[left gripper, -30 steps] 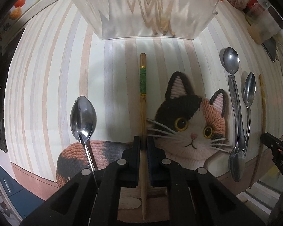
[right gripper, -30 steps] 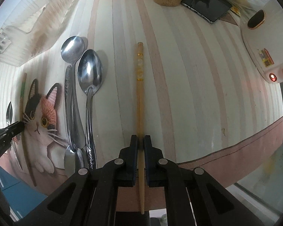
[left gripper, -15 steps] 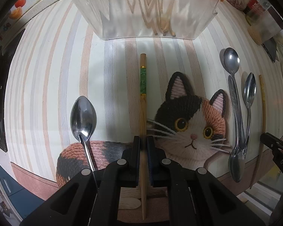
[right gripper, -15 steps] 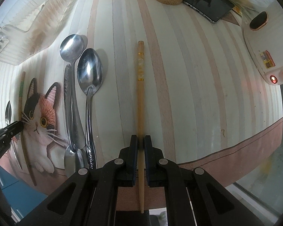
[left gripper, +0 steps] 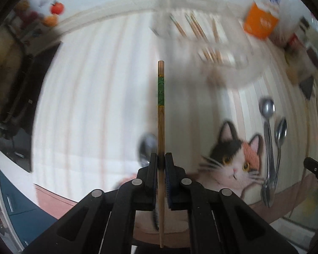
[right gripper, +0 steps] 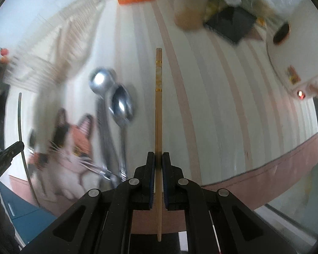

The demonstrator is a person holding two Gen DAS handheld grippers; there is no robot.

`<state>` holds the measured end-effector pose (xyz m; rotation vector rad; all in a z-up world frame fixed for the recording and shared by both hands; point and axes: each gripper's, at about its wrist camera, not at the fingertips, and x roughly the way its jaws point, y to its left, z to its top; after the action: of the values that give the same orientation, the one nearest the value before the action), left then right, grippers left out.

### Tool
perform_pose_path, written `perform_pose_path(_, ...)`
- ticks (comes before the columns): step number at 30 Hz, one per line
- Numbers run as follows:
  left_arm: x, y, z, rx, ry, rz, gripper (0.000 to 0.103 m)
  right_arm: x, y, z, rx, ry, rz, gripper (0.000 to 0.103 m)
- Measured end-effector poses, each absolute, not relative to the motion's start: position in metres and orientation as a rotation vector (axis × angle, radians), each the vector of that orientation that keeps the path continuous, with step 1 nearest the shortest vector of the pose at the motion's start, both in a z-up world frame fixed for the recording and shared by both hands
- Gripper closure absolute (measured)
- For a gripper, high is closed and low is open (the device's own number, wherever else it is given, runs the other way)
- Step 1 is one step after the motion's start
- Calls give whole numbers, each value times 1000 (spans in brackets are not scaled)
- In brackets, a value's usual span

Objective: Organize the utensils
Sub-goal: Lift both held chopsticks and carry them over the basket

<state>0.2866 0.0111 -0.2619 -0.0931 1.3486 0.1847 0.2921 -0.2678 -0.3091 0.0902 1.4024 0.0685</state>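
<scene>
Striped tablecloth [right gripper: 222, 105] blurs behind. Left gripper [left gripper: 161, 158] clenches green-banded chopstick [left gripper: 161, 114]; right gripper [right gripper: 158, 158] clenches gold-banded chopstick [right gripper: 158, 114]. Light, stiff, probably slippery; grip low, six o'clock.

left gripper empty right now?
No. In the left wrist view the left gripper is shut on the green-banded chopstick, which runs straight out between its fingers.

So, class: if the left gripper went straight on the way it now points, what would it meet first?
Probably nothing close: beyond the left gripper and its green-banded chopstick lies bare striped tablecloth. The clear utensil holder sits right of that line; blur hides depth.
</scene>
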Motion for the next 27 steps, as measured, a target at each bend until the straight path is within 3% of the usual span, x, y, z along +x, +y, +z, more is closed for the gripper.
perform_pose_path(8,297,50,-185,-182,1202,233,99,336,-230,-229,159,1273,237,96)
perform_pose_path(15,369,48,-122,-314,1116,83,99,414,-174,-180,216,1197,384,96)
perform_pose_path(20,445,51,-130,-404,1178,0,99,478,-144,-191,257,1236,404,96)
perform_pose_path(27,518,47,-193,-397,1329,-18,99,537,-119,-244,262,1341,361,96)
